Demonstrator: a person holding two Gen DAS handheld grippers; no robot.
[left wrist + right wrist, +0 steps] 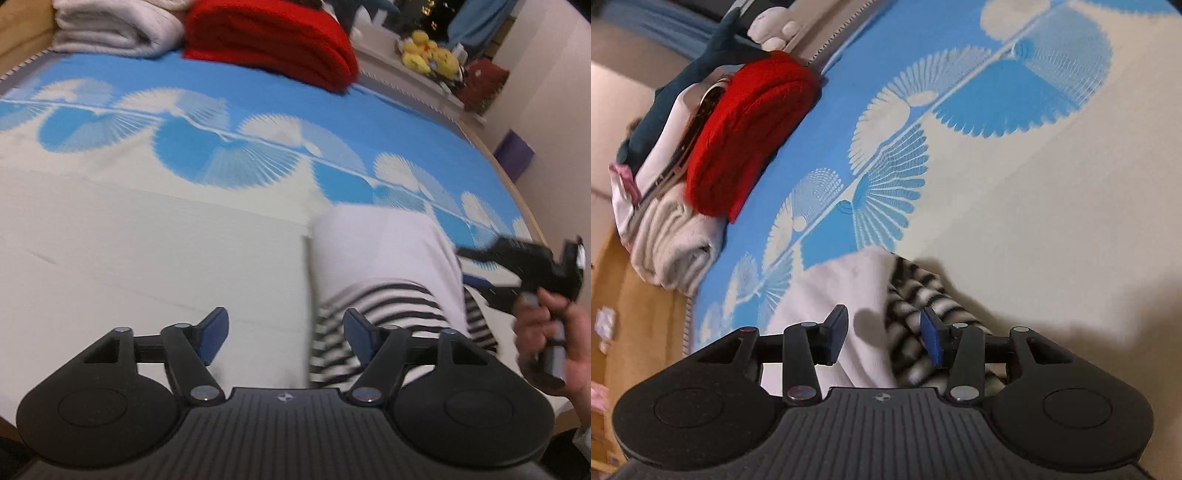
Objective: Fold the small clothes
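Blue-padded left tongs (286, 334) and right tongs (884, 341) agape above garment (384, 251)

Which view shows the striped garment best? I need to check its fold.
The left wrist view: the striped garment lies nearly whole, white part above striped part. The right wrist view shows it close and partly hidden behind the right gripper.

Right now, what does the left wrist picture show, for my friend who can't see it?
A small white garment with black-and-white stripes lies on a blue-and-white bedspread, just ahead of the left gripper, its jaws open and empty. A hand holds the right gripper beside it.
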